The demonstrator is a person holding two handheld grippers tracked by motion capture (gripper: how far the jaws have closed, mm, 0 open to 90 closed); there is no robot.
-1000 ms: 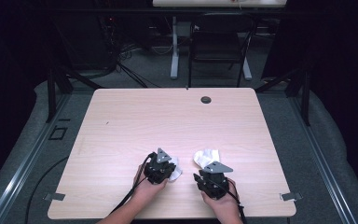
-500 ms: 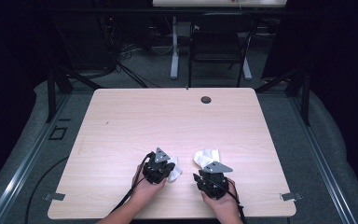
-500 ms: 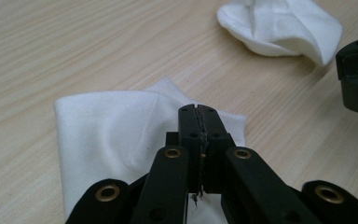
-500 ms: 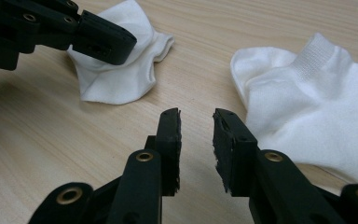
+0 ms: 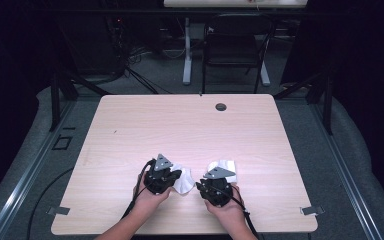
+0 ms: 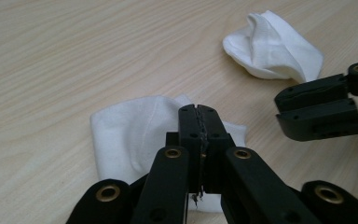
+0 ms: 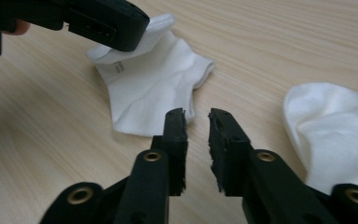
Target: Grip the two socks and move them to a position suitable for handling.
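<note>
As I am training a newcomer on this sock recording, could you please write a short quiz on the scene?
1. How many white socks lie on the table?
2. True or false: the left tool has its jaws wide open.
3. The round hole in the tabletop lies: A near the far edge, B between the hands, C at the left edge.
Key: 1 two; 2 false, shut on the left sock; 3 A.

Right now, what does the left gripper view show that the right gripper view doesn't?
Left gripper view: left gripper jaws shut on the flat sock edge. Right gripper view: right gripper, jaws just been closing, gap left, nothing between them; grey print on the flat sock's cuff. Both: flat sock, crumpled sock, table.
</note>
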